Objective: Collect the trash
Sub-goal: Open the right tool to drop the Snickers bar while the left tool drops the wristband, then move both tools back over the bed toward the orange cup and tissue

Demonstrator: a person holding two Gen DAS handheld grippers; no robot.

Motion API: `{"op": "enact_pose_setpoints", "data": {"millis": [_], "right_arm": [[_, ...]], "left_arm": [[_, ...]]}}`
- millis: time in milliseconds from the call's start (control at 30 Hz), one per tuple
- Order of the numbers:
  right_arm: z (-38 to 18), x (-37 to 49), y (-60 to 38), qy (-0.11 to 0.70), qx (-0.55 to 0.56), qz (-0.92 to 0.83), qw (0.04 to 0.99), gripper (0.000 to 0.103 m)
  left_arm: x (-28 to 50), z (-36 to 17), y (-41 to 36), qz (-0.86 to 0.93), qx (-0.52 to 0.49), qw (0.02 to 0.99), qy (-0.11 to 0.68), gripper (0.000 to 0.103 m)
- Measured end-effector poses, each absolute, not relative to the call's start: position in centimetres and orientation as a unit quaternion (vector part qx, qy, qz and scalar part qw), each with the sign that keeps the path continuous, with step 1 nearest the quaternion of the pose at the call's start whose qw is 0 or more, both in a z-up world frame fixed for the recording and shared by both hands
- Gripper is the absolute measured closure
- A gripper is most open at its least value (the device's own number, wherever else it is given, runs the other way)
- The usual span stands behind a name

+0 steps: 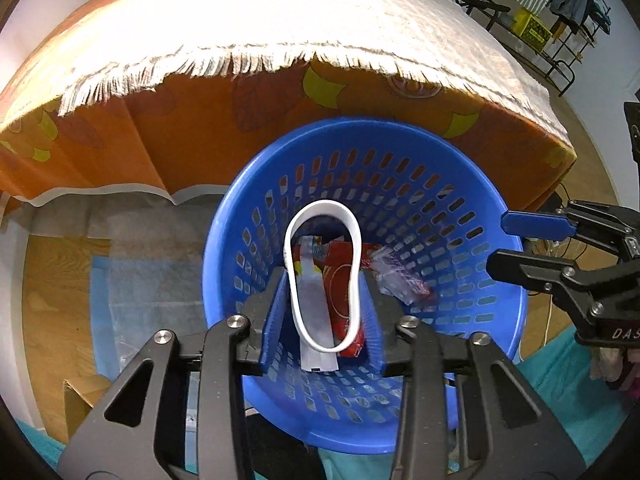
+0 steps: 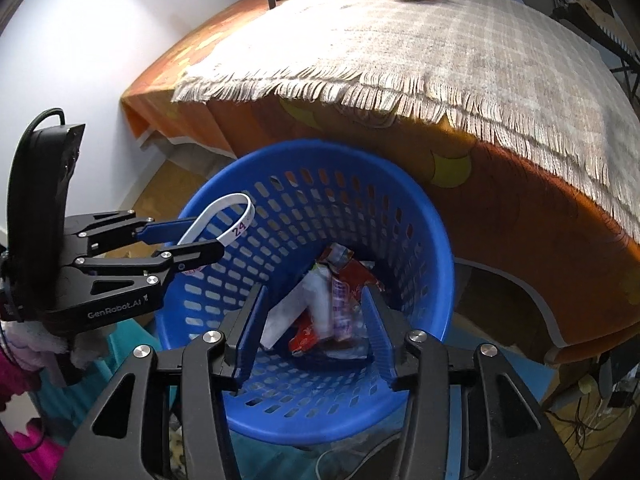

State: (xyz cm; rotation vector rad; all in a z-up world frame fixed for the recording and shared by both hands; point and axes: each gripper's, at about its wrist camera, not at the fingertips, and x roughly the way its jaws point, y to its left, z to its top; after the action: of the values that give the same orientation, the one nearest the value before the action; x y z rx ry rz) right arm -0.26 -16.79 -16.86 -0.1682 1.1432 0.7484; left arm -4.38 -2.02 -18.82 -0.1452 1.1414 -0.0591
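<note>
Left tool (image 1: 325,312) pinching white band (image 1: 322,276), wrappers (image 2: 336,300) in blue basket (image 1: 496,320)

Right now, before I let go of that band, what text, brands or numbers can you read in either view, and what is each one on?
"24" on the white band in the left gripper.
"GenRobot.AI" on the left gripper's body, seen from the right wrist.
"DAS", cut off by the frame edge, on the right gripper, seen from the left wrist.
Print on the wrappers in the blue basket: too blurred to read.

Bright overhead light, fisheye-curved edges, dark vignette
</note>
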Motion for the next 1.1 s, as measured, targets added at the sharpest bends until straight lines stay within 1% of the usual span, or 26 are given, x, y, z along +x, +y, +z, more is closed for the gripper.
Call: {"op": "enact_pose_setpoints", "data": {"millis": [33, 133, 233, 367, 533, 667, 833, 1100], "right_arm": [[-16.9, -0.2, -16.8, 0.528, -0.079, 0.344, 0.773, 0.056], [-17.0, -0.1, -16.8, 0.531, -0.081, 0.340, 0.772, 0.055], [-17.2, -0.1, -16.8, 0.535, -0.083, 0.334, 0.772, 0.052], [-17.1, 0.0, -16.9, 0.535, -0.082, 0.327, 0.774, 0.044], [-17.0, 0.1, -17.2, 0.537, -0.082, 0.317, 0.777, 0.043], [-17.0, 0.2, -17.5, 0.541, -0.082, 0.308, 0.778, 0.042], [-17.0, 0.3, -17.6, 0.541, -0.081, 0.299, 0.782, 0.039], [-16.6, 0.6, -17.8, 0.539, -0.083, 0.280, 0.790, 0.038]], "left_arm": [[-4.4, -18.8, -2.0, -0.026, -0.069, 0.839, 0.539, 0.059], [-4.4, -18.8, -1.8, -0.023, -0.067, 0.839, 0.540, 0.058], [-4.4, -18.8, -1.7, -0.019, -0.062, 0.841, 0.538, 0.042], [-4.4, -18.6, -1.6, -0.015, -0.060, 0.844, 0.533, 0.041], [-4.3, -18.7, -1.6, -0.012, -0.059, 0.843, 0.535, 0.041], [-4.2, -18.6, -1.7, -0.010, -0.056, 0.844, 0.534, 0.035], [-4.2, -18.6, -1.5, -0.005, -0.058, 0.844, 0.532, 0.035], [-4.0, -18.6, -1.4, -0.002, -0.061, 0.845, 0.532, 0.035]]}}
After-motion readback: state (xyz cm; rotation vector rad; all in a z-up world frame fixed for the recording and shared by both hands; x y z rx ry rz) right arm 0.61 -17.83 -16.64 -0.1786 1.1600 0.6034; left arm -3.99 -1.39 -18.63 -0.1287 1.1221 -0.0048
